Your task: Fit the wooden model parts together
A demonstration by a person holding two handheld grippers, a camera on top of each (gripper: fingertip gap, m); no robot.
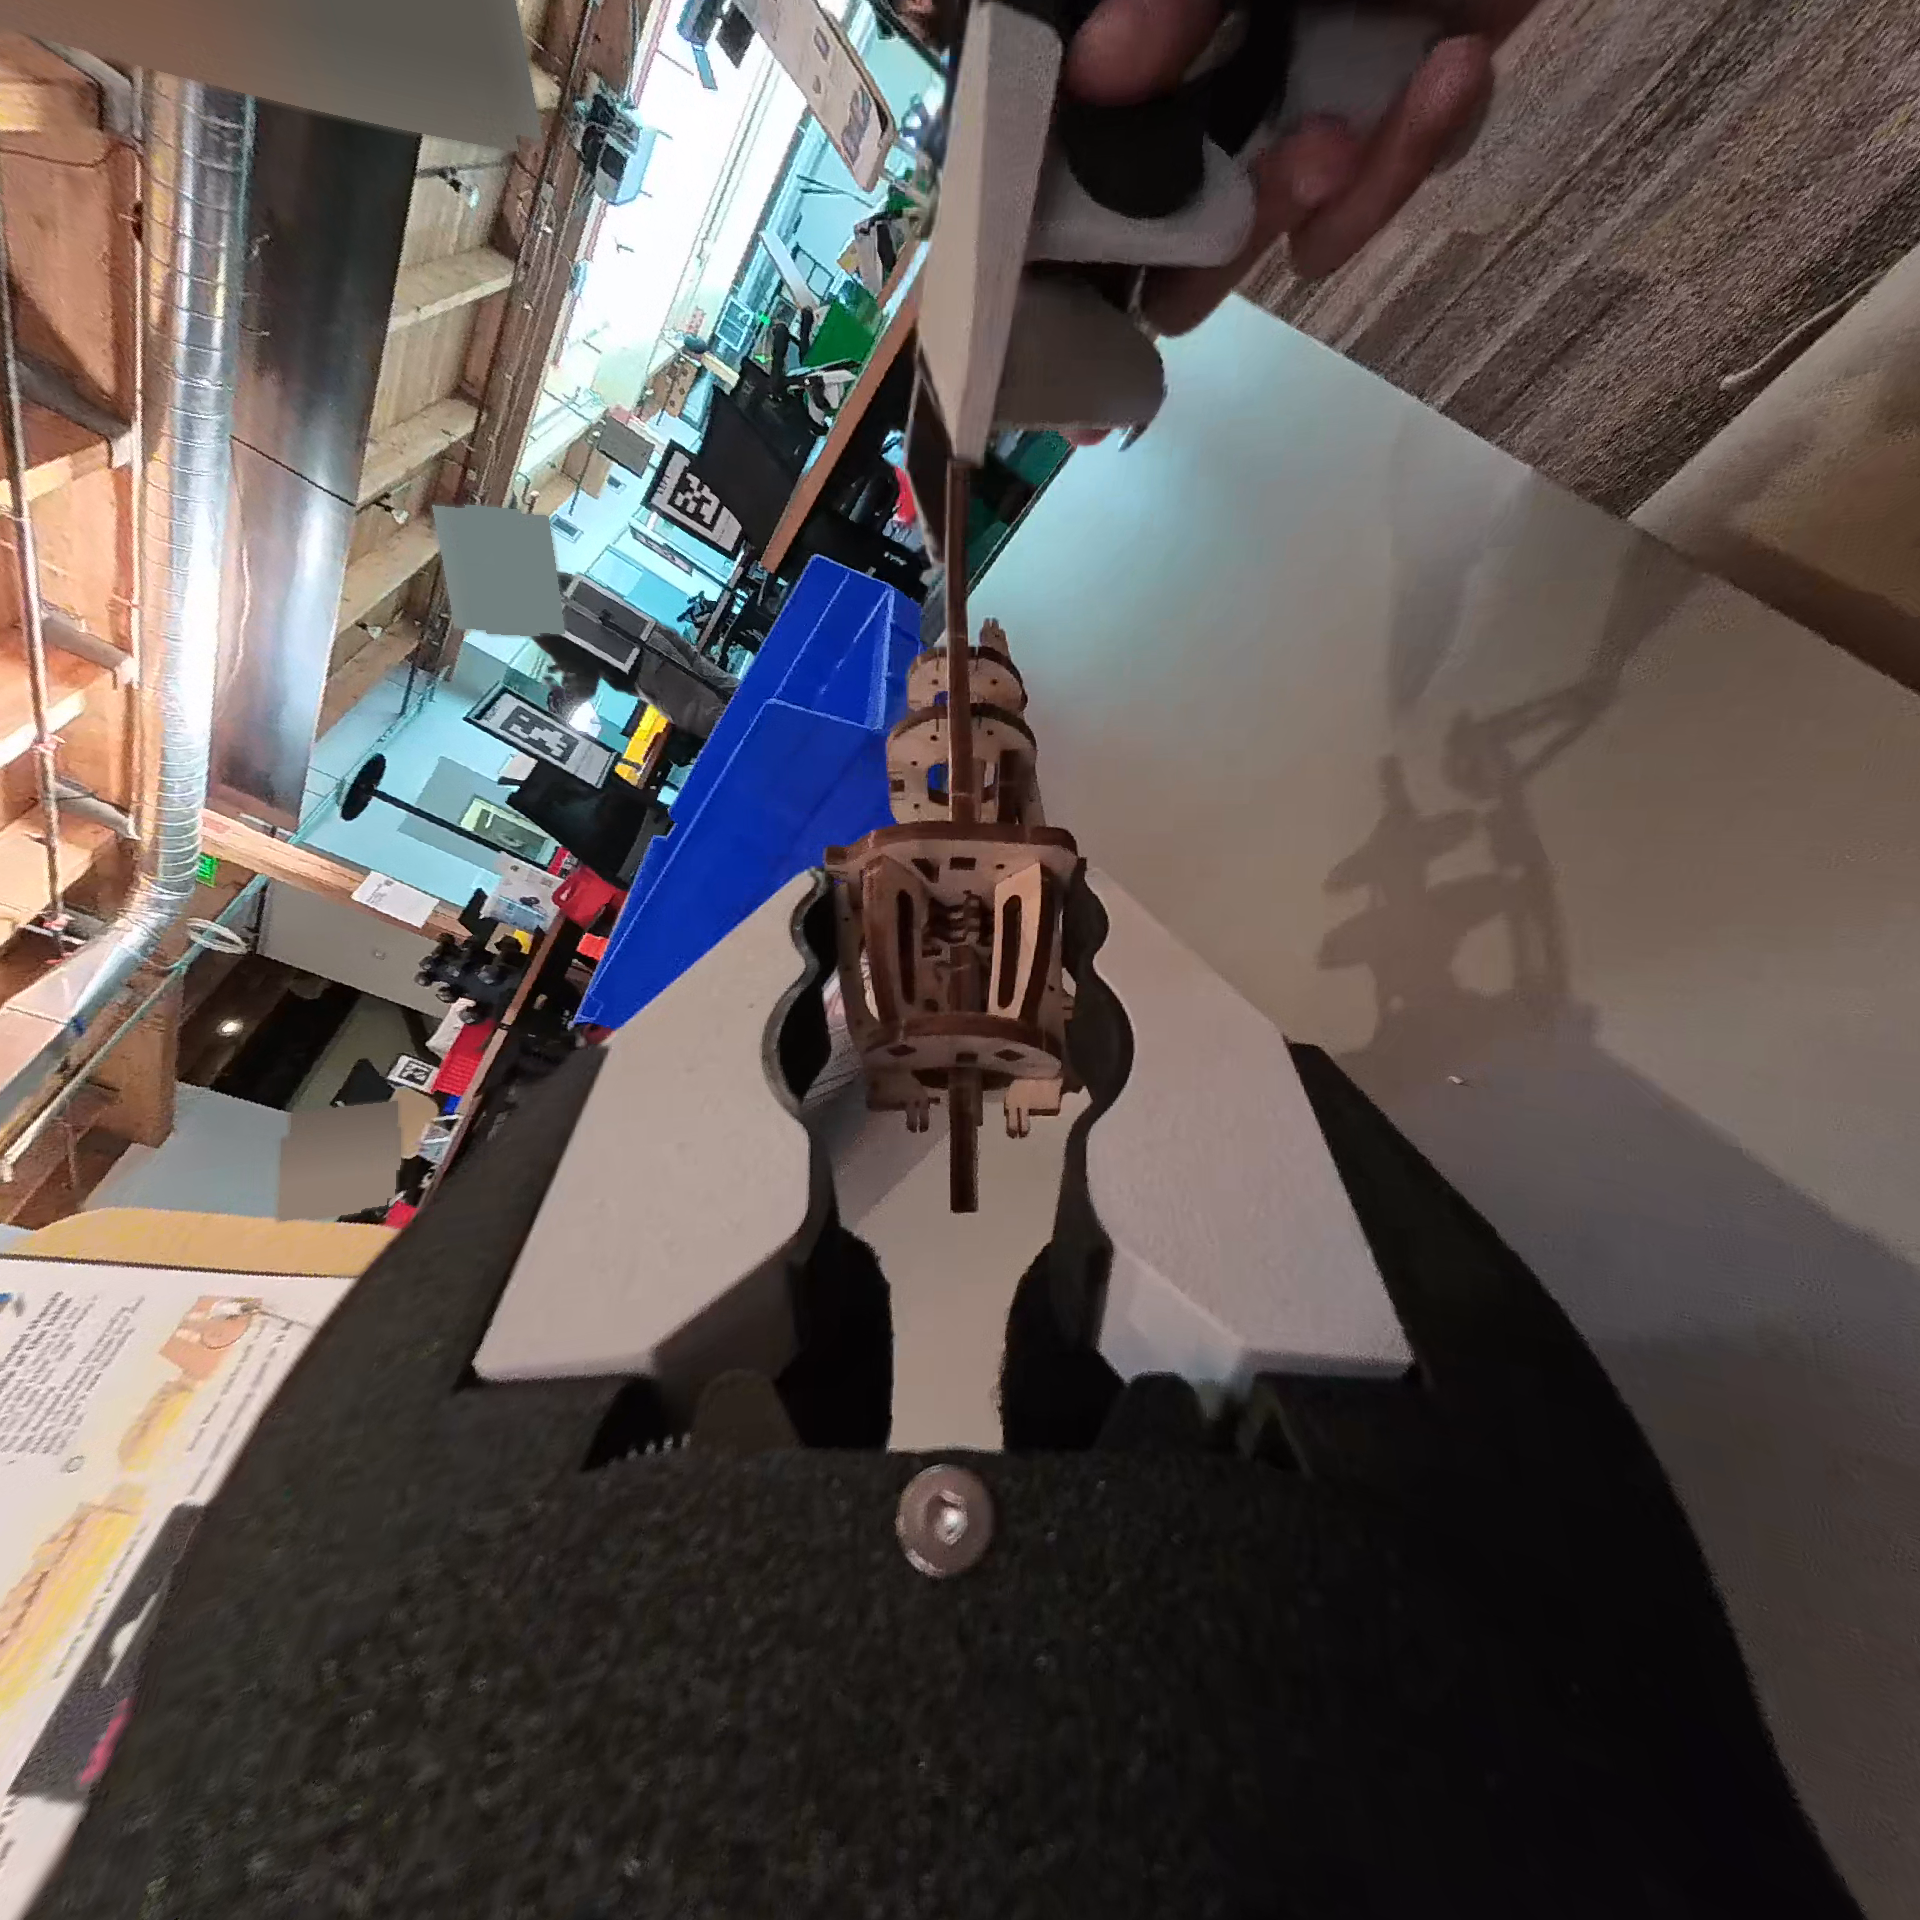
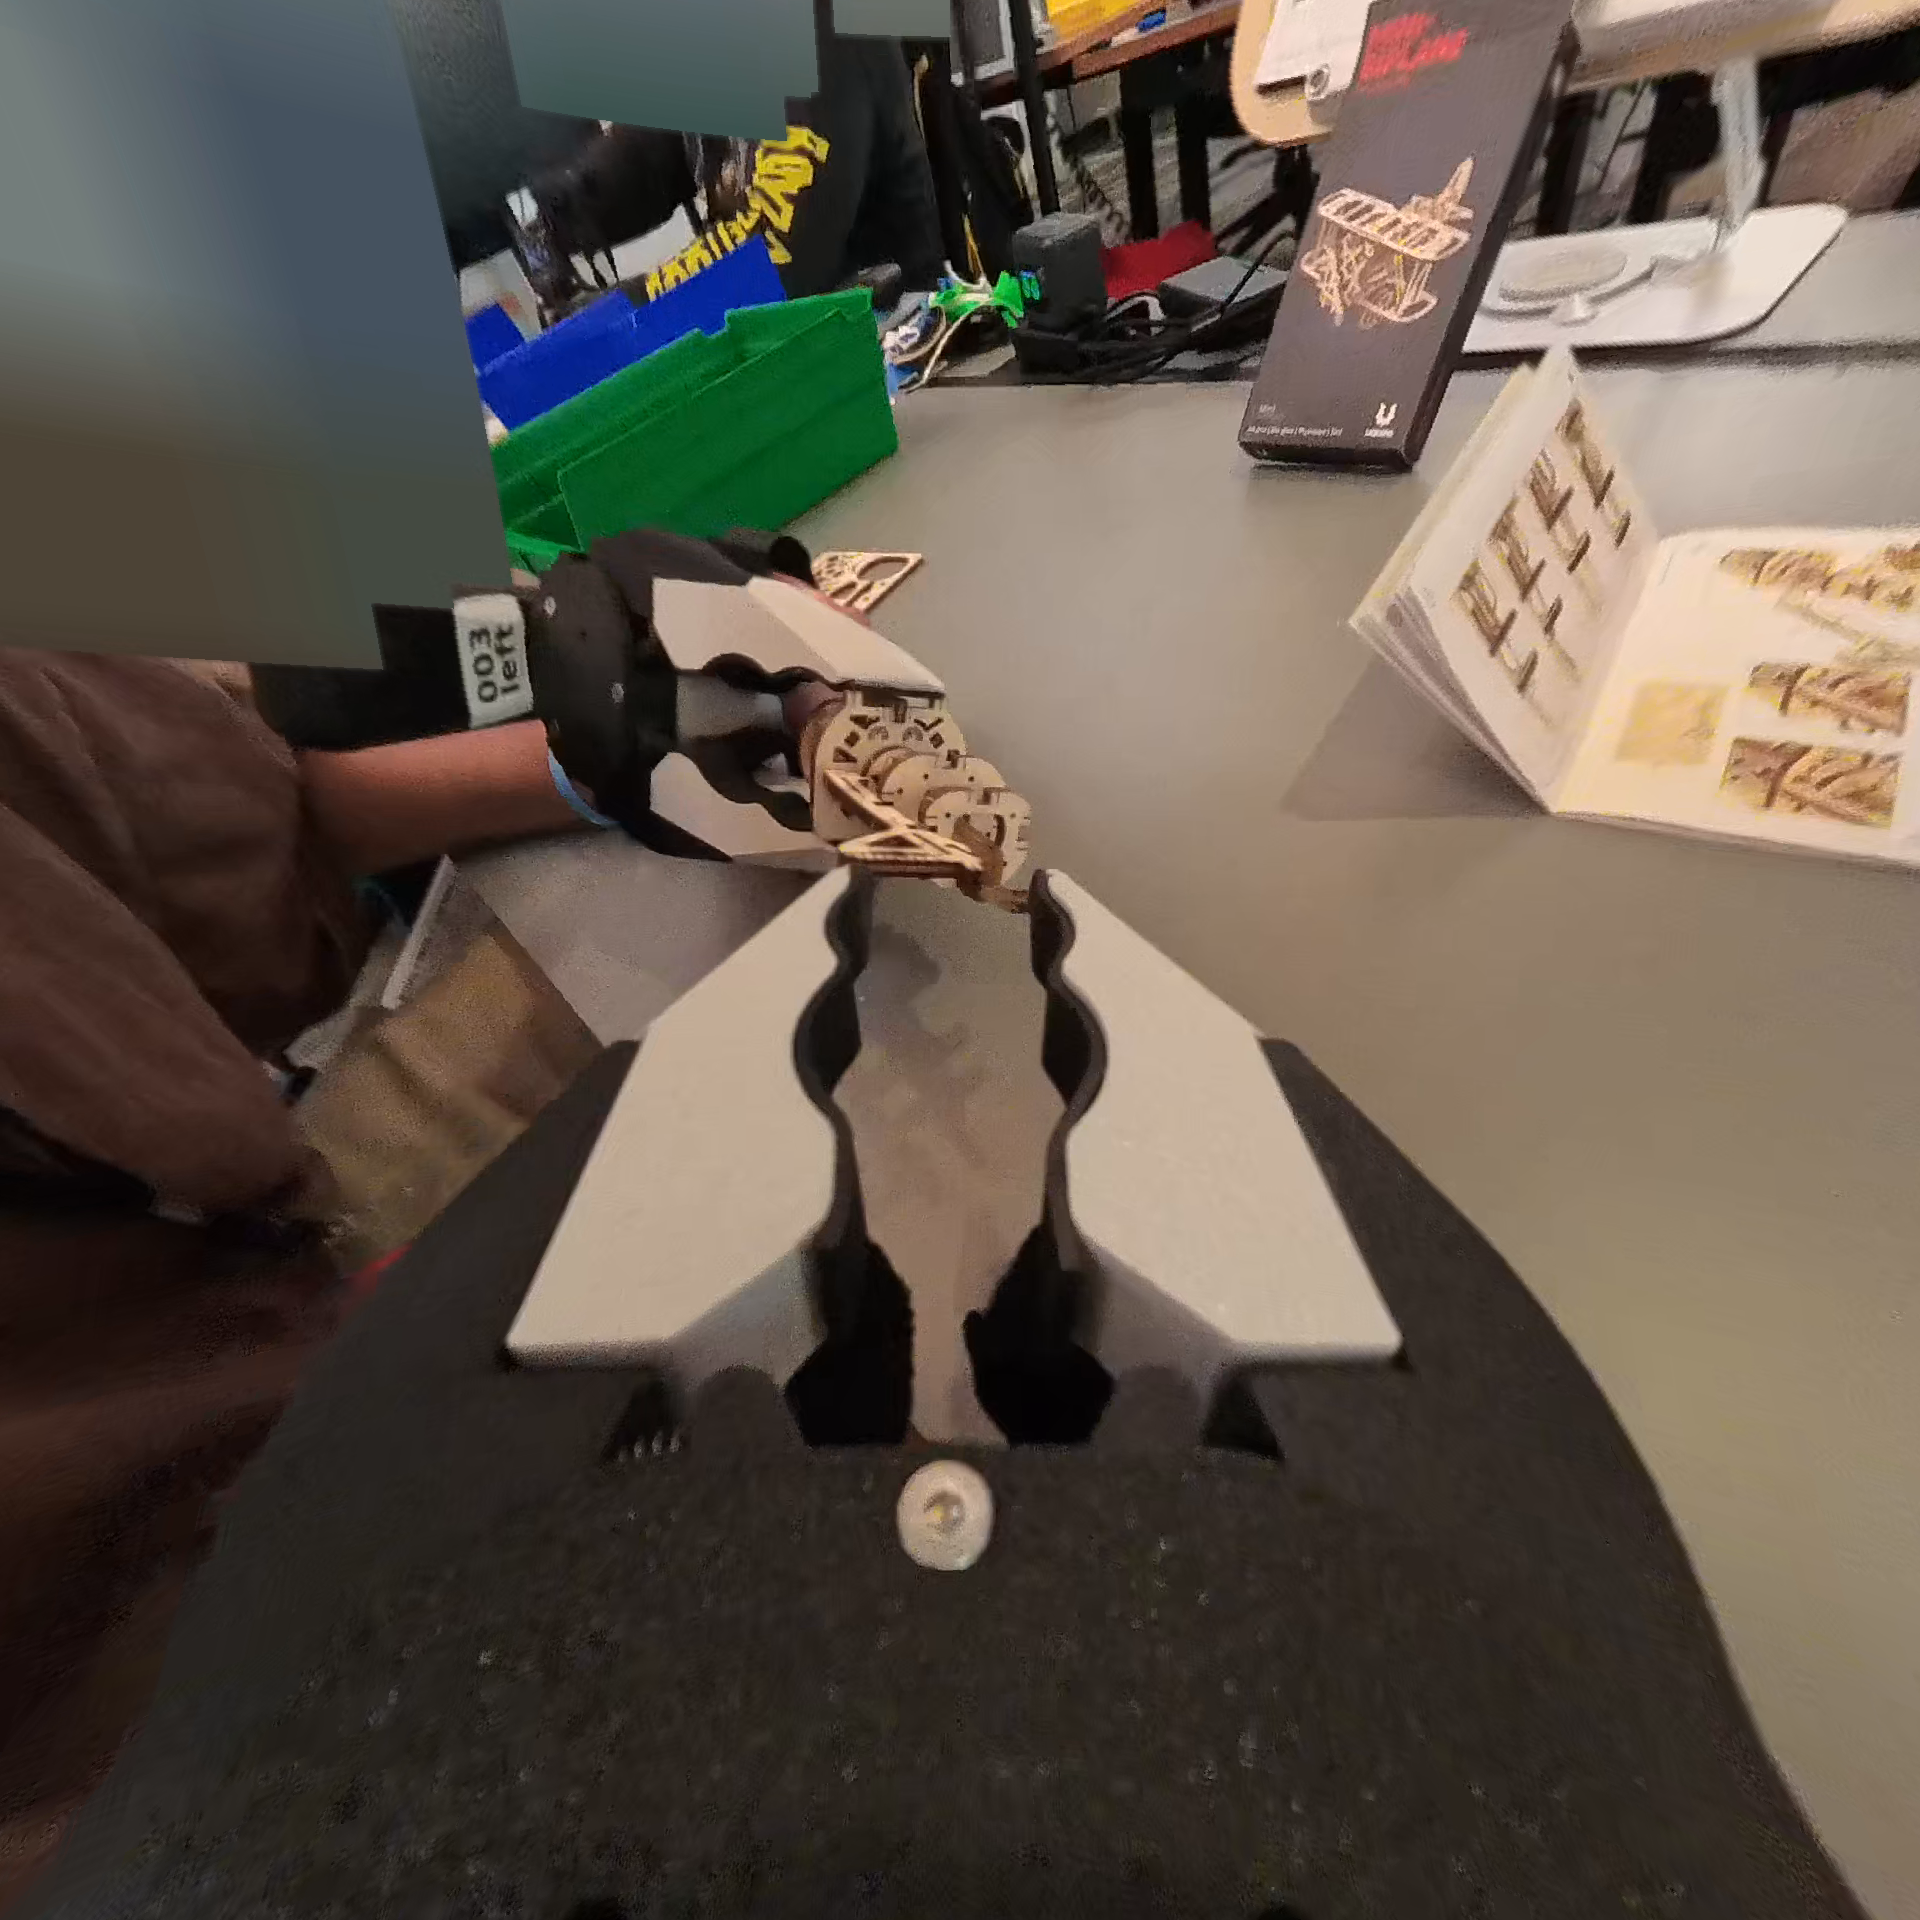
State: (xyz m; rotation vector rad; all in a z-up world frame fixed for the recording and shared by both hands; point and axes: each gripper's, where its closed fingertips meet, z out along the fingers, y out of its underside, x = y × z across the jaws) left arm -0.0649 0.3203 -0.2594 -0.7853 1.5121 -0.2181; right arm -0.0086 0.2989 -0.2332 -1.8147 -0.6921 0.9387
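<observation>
My left gripper [image 1: 954,883] is shut on a wooden model assembly [image 1: 956,956], a cage of laser-cut discs and ribs, and holds it above the grey table [image 2: 1403,1091]. A thin dark wooden strip [image 1: 954,644] runs through the assembly and out toward me. The right gripper's tip [image 1: 956,452] meets the strip's far end. In the right wrist view my right gripper [image 2: 948,883] has its jaws close together around a flat wooden piece [image 2: 904,854] at the near end of the assembly [image 2: 914,769]. The left gripper [image 2: 878,764] holds the assembly from the left.
A green bin [image 2: 707,436] and a blue bin [image 1: 790,769] stand at the table's far side. A black model box [image 2: 1382,260] stands upright and an open instruction booklet [image 2: 1714,707] lies at the right. A loose wooden fret [image 2: 868,571] lies behind the left gripper. A brown sleeve [image 2: 135,935] fills the left. My right fingertips sit around 7 cm from my left ones.
</observation>
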